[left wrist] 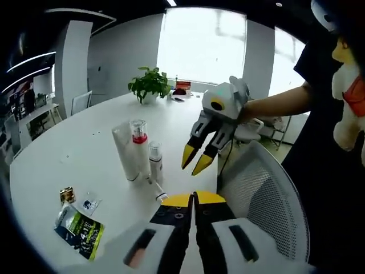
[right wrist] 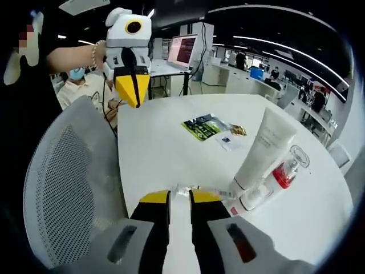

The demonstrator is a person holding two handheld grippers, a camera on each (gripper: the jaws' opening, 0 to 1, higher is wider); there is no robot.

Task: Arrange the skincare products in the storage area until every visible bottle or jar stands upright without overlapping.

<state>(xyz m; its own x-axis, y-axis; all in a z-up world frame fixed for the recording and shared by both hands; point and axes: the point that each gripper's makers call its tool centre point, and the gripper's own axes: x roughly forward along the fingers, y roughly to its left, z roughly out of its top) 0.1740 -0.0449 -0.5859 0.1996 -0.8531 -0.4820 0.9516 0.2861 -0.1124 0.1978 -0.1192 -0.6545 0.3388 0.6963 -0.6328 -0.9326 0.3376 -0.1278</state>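
On the round white table [left wrist: 68, 154] a white tube [left wrist: 125, 151] stands on its cap. Close beside it are a clear bottle with a red band [left wrist: 138, 142] and a small white bottle [left wrist: 155, 160]. A thin small tube [left wrist: 155, 191] lies flat in front of them. My left gripper [left wrist: 194, 198] is shut and empty, just short of that small tube. My right gripper [left wrist: 195, 161] hangs above the table edge to the right of the bottles, jaws slightly apart. In the right gripper view the right gripper [right wrist: 179, 200] is open over the table edge, near the lying small tube [right wrist: 217, 193], the white tube [right wrist: 265, 148] and the clear bottle [right wrist: 285, 171].
A green sachet [left wrist: 80, 231] and two small packets [left wrist: 77, 200] lie near the table edge. A potted plant [left wrist: 149, 84] stands at the far side. A white mesh chair [left wrist: 268, 200] is pushed against the table. Desks with a screen [right wrist: 182, 51] and seated people fill the room behind.
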